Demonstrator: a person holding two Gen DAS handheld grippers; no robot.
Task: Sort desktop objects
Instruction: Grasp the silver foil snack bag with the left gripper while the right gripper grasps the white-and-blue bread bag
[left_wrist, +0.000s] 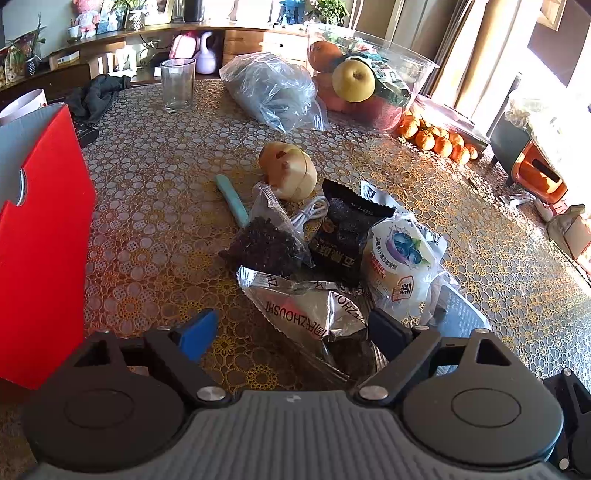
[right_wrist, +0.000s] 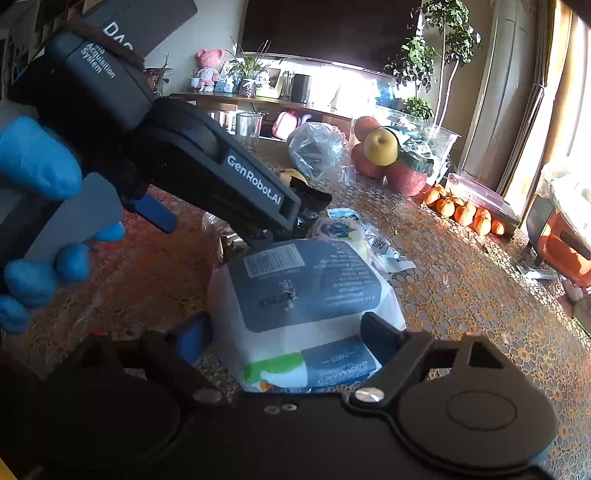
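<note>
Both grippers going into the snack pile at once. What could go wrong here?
1. The silver foil snack packet lies between the left gripper jaws with other packets overlapping it; a grab may drag the dark bag of dried berries.
2. The left gripper works just beyond the white tissue pack between the right gripper jaws; they may collide.

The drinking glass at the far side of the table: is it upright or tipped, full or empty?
Upright and empty. The glass stands on its base with its rim up, and the tablecloth shows through its clear walls.
</note>
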